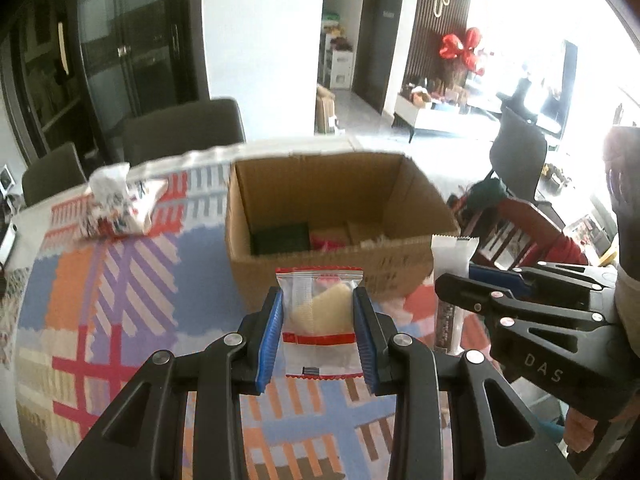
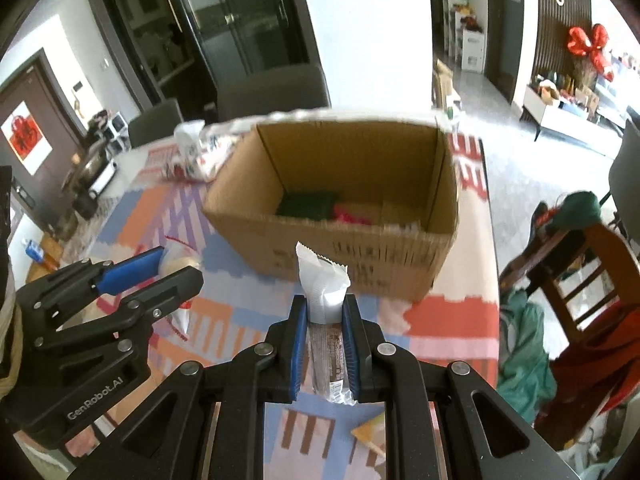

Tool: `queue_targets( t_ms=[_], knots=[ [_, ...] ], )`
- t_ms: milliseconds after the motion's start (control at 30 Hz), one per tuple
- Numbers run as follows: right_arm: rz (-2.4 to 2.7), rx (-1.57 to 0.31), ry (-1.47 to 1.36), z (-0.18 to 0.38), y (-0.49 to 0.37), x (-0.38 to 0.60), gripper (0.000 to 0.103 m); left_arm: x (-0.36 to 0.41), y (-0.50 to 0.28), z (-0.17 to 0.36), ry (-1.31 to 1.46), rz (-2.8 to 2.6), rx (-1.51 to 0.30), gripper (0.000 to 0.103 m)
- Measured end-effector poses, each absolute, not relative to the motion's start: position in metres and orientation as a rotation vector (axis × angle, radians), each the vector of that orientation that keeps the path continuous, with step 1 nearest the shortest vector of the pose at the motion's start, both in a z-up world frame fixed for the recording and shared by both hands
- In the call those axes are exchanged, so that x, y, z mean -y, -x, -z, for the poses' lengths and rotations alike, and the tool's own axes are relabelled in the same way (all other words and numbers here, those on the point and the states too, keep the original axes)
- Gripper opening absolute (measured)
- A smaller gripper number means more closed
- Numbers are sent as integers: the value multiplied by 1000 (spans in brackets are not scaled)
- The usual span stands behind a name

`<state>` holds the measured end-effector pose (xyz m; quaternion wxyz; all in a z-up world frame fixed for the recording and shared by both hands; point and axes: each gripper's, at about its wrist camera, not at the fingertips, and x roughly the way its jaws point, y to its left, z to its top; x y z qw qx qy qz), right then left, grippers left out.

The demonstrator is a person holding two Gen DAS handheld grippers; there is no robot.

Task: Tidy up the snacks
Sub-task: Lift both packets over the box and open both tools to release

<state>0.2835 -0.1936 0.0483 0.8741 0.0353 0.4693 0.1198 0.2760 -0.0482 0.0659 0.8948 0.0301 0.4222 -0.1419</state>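
My left gripper (image 1: 318, 300) is shut on a clear snack packet with red edges and a pale biscuit inside (image 1: 320, 312), held above the patterned tablecloth in front of an open cardboard box (image 1: 340, 268). My right gripper (image 2: 325, 308) is shut on a long white and brown snack bar (image 2: 326, 320), held upright just short of the box (image 2: 340, 248). The box holds a dark green packet (image 2: 306, 204) and a red one (image 2: 352, 214). The right gripper (image 1: 452, 284) shows at the right of the left wrist view, and the left gripper (image 2: 176, 268) at the left of the right wrist view.
A large white printed snack bag (image 1: 116, 208) lies on the table left of the box. Grey chairs (image 1: 180, 132) stand behind the table. A wooden chair with red and green clothes (image 2: 572, 280) stands off the table's right edge. A yellow packet corner (image 2: 370, 436) lies below my right gripper.
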Motion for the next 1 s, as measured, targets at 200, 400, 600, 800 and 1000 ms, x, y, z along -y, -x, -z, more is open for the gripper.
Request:
queue_targets(
  t_ms=[200, 400, 600, 800, 1000],
  knots=[
    [-256, -911, -95, -79, -297, 194, 19, 51, -293, -93, -78, 289, -817, 34],
    [-249, -857, -76, -103, -318, 193, 19, 53, -317, -109, -76, 284, -794, 34],
    [-240, -844, -66, -110, -342, 195, 19, 55, -343, -110, -63, 277, -809, 34],
    [-221, -837, -62, -103, -363, 198, 19, 59, -368, -98, -68, 262, -824, 34],
    [-201, -874, -50, -82, -383, 200, 19, 64, -390, -80, -74, 259, -869, 35]
  ],
)
